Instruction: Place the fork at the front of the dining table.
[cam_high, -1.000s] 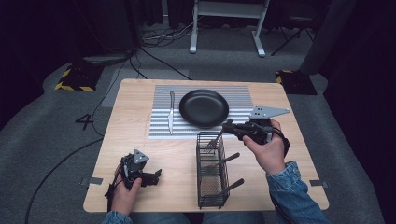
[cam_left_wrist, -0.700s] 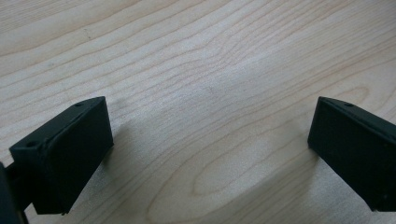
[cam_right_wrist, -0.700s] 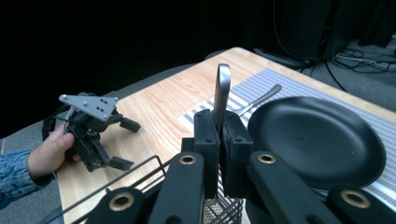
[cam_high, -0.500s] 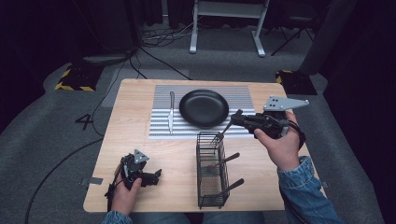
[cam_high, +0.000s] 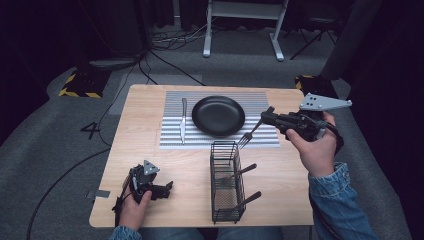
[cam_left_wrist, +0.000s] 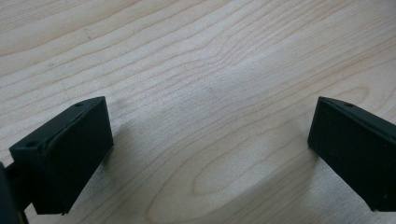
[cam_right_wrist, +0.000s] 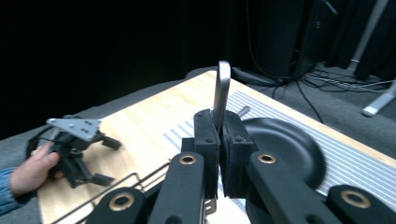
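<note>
Just above the wire basket, at its far end, a fork is held clamped between the jaws of the right gripper, tines pointing down toward the basket. Nearer than the basket and to its left, the left gripper is rested on the table, jaws spread wide, nothing between them.

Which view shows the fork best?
The high view: the whole fork shows, tines down over the wire basket, handle clamped in the right hand-held gripper. The right gripper view shows just its handle end between the pads. The left gripper view faces the table.
</note>
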